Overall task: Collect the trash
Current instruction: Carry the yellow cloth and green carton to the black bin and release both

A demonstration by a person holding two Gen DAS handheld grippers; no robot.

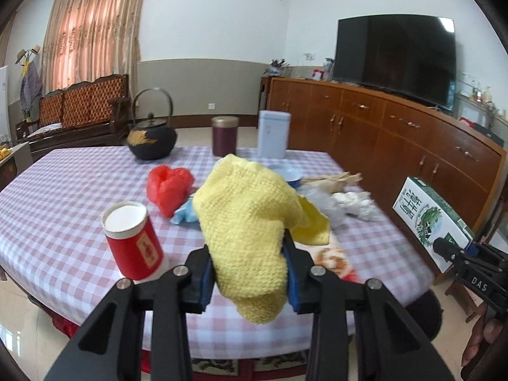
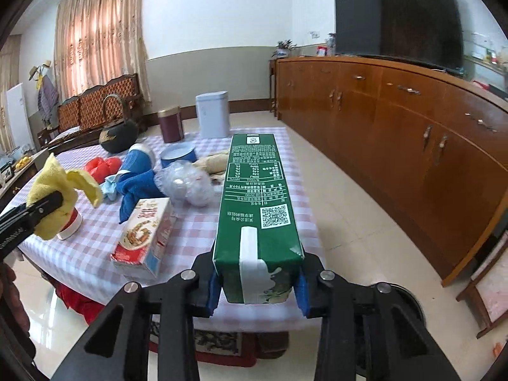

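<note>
So the left gripper (image 1: 250,273) is clamped on a yellow knitted cloth (image 1: 247,222), blue pads pressing it from both sides, and the cloth is bunched up and lifted above the checkered table (image 1: 63,190). A flap of it hangs down past the fingers on the near side. In the right wrist view the same cloth (image 2: 54,197) sits out over the left edge of the table, right above a red paper cup (image 2: 71,222).

The right gripper (image 2: 257,289) is squeezed onto the end of a long green milk carton (image 2: 254,197), which sticks straight out along the table's right edge, partly over the floor. From the left view that carton (image 1: 428,216) hangs well off the right side of the table, apart from everything else.

The rest of the trash is piled mid-table: a red plastic bag (image 1: 168,187), a crumpled clear plastic wrap (image 2: 187,181), a blue towel (image 2: 136,177) and a red and white carton (image 2: 146,235) lying on its side close to the near edge. The red cup (image 1: 133,238) stands near the front left edge too.

At the far edge stand a black teapot (image 1: 150,139), a dark red canister (image 1: 224,136) and a pale blue tin (image 1: 273,136).

To the right, a wide strip of tile floor (image 2: 365,209) runs between the table and a long wooden cabinet (image 2: 412,111).
</note>
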